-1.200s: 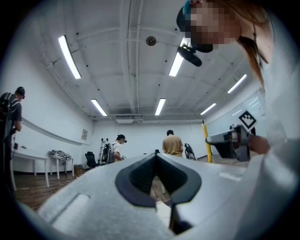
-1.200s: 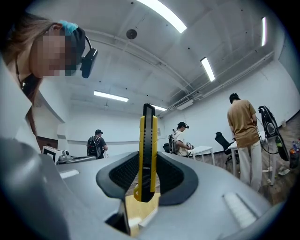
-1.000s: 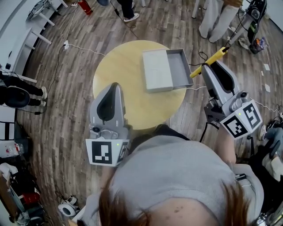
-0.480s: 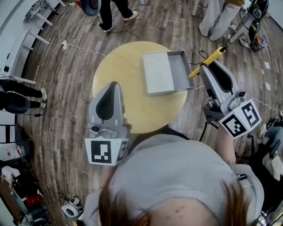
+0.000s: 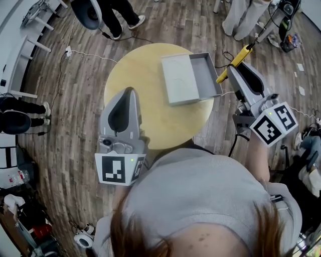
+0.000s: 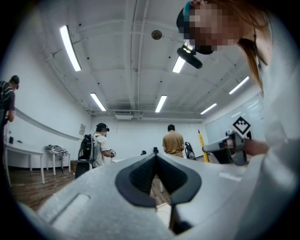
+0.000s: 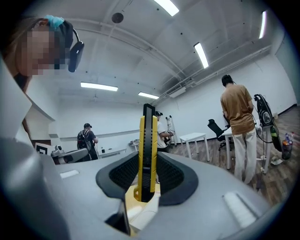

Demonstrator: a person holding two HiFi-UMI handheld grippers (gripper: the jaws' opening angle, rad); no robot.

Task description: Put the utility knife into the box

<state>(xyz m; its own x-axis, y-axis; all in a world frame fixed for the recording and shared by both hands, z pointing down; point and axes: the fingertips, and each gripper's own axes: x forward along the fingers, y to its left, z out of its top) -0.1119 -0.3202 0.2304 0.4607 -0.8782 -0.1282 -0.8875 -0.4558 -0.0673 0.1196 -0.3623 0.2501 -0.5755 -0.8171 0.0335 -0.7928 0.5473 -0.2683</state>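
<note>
A yellow utility knife (image 5: 234, 61) sticks out forward from my right gripper (image 5: 229, 71), which is shut on its handle just off the table's right edge, beside the box. In the right gripper view the knife (image 7: 147, 145) stands upright between the dark pads of that gripper (image 7: 148, 164). The grey box (image 5: 216, 81) lies open on the far right part of the round yellow table (image 5: 140, 75), with its flat lid part on the left. My left gripper (image 5: 130, 92) hovers over the table's near left. In the left gripper view this gripper (image 6: 155, 157) has its jaws together with nothing between them.
The table stands on a wood floor crossed by cables (image 5: 90, 54). People stand beyond it at the top left (image 5: 103, 12) and top right (image 5: 239, 17). White desks (image 5: 27, 35) line the left wall. Other people (image 7: 238, 126) show in both gripper views.
My right gripper with the knife has shifted slightly farther away. The left gripper has hardly moved. A person has walked into view at the top left.
</note>
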